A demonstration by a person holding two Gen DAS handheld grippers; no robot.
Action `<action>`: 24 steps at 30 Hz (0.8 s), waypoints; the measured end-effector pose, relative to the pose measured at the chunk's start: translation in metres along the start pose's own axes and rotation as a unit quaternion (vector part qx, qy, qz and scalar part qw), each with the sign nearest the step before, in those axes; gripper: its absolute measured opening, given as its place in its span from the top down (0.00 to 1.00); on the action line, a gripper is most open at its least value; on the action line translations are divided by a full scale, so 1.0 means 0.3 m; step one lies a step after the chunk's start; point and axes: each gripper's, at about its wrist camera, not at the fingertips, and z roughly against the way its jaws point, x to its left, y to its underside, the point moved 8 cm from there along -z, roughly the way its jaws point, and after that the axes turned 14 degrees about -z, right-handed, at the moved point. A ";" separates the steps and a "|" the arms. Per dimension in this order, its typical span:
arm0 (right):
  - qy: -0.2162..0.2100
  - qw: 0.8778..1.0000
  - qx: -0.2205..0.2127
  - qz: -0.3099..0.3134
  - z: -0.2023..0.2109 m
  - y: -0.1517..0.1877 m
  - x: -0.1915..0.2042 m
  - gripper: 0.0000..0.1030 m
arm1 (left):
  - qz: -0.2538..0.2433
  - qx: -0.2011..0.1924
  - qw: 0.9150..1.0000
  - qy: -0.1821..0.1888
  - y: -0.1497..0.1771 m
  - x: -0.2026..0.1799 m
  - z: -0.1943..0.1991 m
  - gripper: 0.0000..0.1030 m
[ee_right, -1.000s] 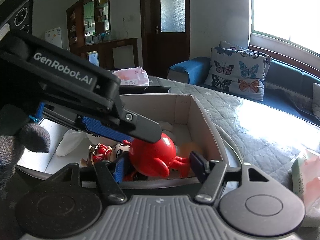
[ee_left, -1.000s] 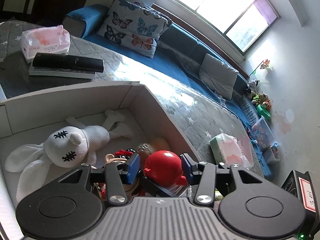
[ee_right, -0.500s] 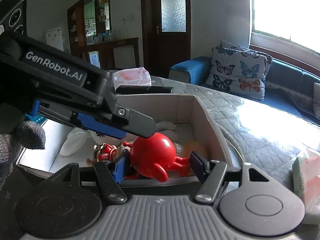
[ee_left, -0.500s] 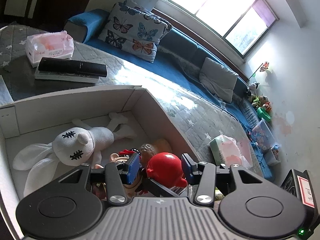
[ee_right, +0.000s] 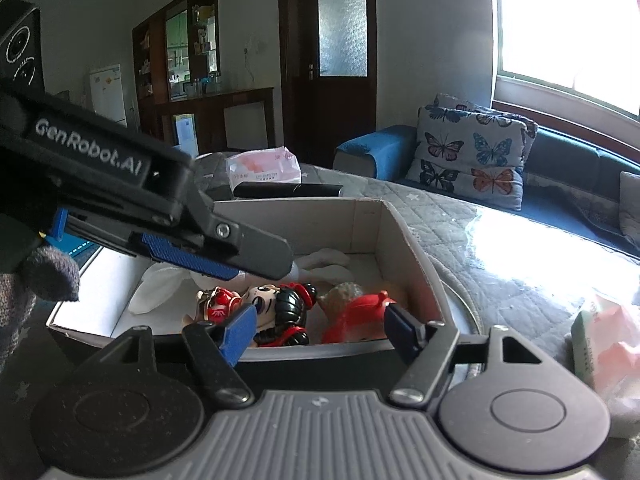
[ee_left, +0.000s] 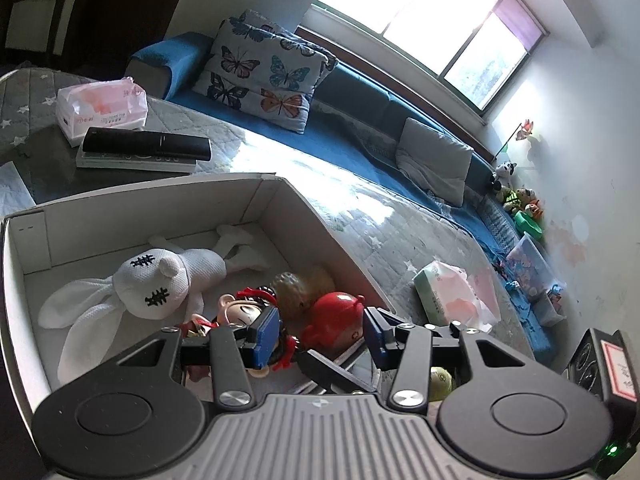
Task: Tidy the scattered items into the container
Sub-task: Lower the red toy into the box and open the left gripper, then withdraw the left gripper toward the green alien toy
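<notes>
The box [ee_left: 280, 200] on the table already has toys in it: a white bunny [ee_left: 160, 280], a little doll [ee_right: 276, 308] and a red toy [ee_right: 360, 320]. The right gripper [ee_right: 320, 330] is opening and holds nothing. The left gripper [ee_left: 320, 330] is wide and empty. A tissue pack [ee_left: 452, 296] lies beside the box.

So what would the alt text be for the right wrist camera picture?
Open white cardboard box holding a red round toy figure, a black-haired doll and a white plush rabbit; right gripper opening in front, empty, left gripper above the box.
</notes>
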 end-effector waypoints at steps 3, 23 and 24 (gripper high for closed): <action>0.000 1.000 -0.005 0.000 0.027 0.001 0.003 0.30 | -0.005 -0.001 1.000 -0.001 0.012 -0.018 0.011 0.53; 0.022 0.999 -0.036 -0.003 0.226 0.089 -0.011 0.22 | -0.042 0.005 0.999 0.005 0.124 -0.169 0.077 0.53; 0.024 0.999 -0.037 -0.003 0.233 0.096 -0.011 0.22 | -0.043 0.006 0.999 0.006 0.132 -0.175 0.076 0.53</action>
